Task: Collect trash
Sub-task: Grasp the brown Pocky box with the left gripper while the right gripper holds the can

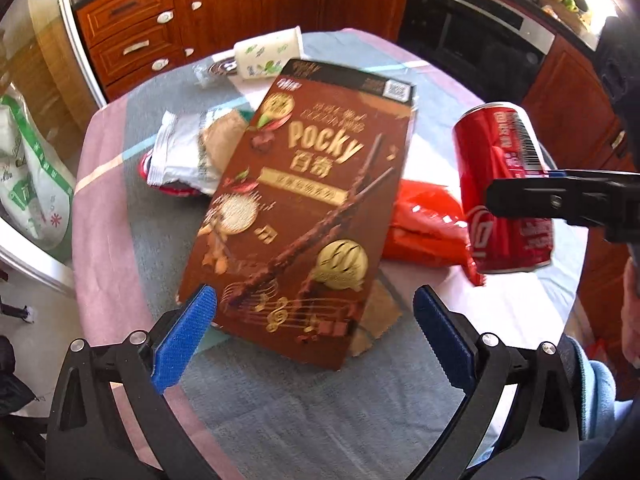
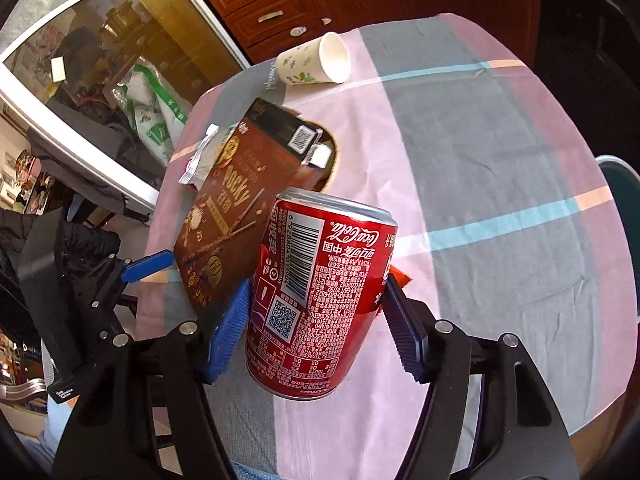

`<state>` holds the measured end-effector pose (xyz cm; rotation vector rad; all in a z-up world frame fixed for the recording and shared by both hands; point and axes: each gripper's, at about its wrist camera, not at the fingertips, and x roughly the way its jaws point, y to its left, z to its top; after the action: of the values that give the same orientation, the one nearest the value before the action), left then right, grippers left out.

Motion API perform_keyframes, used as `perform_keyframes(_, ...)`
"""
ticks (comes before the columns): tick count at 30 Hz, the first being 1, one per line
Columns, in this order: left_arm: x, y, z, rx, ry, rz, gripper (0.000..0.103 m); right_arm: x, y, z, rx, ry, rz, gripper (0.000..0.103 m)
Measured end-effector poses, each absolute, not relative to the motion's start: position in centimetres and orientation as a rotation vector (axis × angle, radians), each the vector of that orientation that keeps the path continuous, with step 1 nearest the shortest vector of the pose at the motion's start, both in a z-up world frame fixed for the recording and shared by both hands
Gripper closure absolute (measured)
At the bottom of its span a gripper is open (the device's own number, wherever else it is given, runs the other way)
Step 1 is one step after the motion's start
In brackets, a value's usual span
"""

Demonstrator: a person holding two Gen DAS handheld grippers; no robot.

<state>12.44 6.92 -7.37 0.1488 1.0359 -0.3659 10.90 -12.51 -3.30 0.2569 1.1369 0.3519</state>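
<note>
A: Your right gripper [image 2: 314, 312] is clamped on the cola can [image 2: 320, 284], lifted clear of the surface [image 2: 500, 160].

B: And your left gripper [image 1: 314, 332], pads apart, straddles the Pocky box [image 1: 304, 204]'s near end, its long axis running away from you.

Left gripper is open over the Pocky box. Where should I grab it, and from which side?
Take the Pocky box across its near short end, coming down from above on your side. It lies flat and slightly skewed, and the open left gripper already straddles that end. The far end sits against the white wrapper, so avoid it.
</note>
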Motion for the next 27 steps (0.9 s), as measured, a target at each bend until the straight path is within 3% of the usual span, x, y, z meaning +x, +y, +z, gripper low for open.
perform_keyframes(7, 13.0, 4.0, -6.2, 0.262, 0.951, -0.335, 0.004, 11.1, -15.5, -3.5, 0.307, 1.134, 0.313, 0.041)
perform_keyframes(14, 16.0, 5.5, -7.9, 0.219, 1.060, -0.308, 0.004, 11.4, -15.5, -3.2, 0.303, 1.123, 0.340, 0.041)
perform_keyframes(27, 14.7, 4.1, -10.6, 0.422, 1.027, -0.206, 0.004, 12.9, -14.2, -4.0, 0.305, 1.133, 0.384, 0.041)
